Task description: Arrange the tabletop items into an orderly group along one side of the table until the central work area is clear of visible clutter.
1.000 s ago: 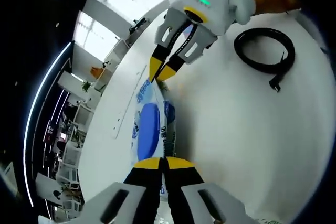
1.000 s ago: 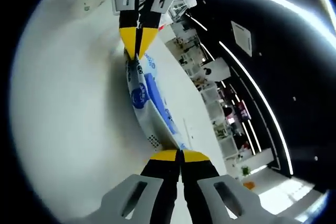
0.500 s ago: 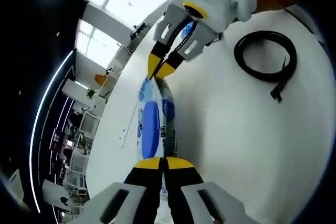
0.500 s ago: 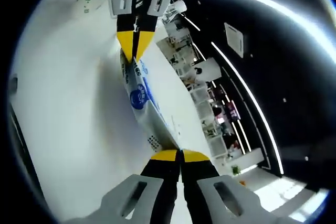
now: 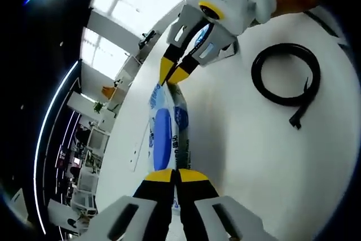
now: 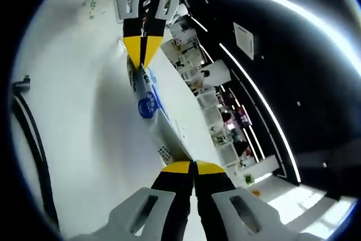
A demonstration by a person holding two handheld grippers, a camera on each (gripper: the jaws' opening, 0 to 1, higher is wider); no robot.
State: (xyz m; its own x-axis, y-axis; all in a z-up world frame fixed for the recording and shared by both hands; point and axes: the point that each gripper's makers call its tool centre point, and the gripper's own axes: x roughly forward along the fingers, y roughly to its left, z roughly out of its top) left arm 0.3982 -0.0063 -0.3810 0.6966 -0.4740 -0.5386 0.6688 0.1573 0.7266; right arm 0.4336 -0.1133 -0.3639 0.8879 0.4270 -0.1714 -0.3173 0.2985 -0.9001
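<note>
While the white tabletop spreads wide under both views, a coiled black cable lies on it to the right in the left gripper view, well apart from the packet, with its plug end trailing toward the near side. In the right gripper view a black cable runs along the far left edge of the tabletop, also clear of the packet. Beyond the tabletop edge are shelves, windows and ceiling light strips, too small to tell apart.

A white and blue packet is stretched between the two grippers above the tabletop. The left gripper has its yellow-tipped fingers pressed together on the near end of the packet. The right gripper comes in from the upper right of that view, fingers pinched shut on the far end. From the right gripper view the packet runs from that gripper's own closed fingers away to the left gripper's closed tips at the top.
</note>
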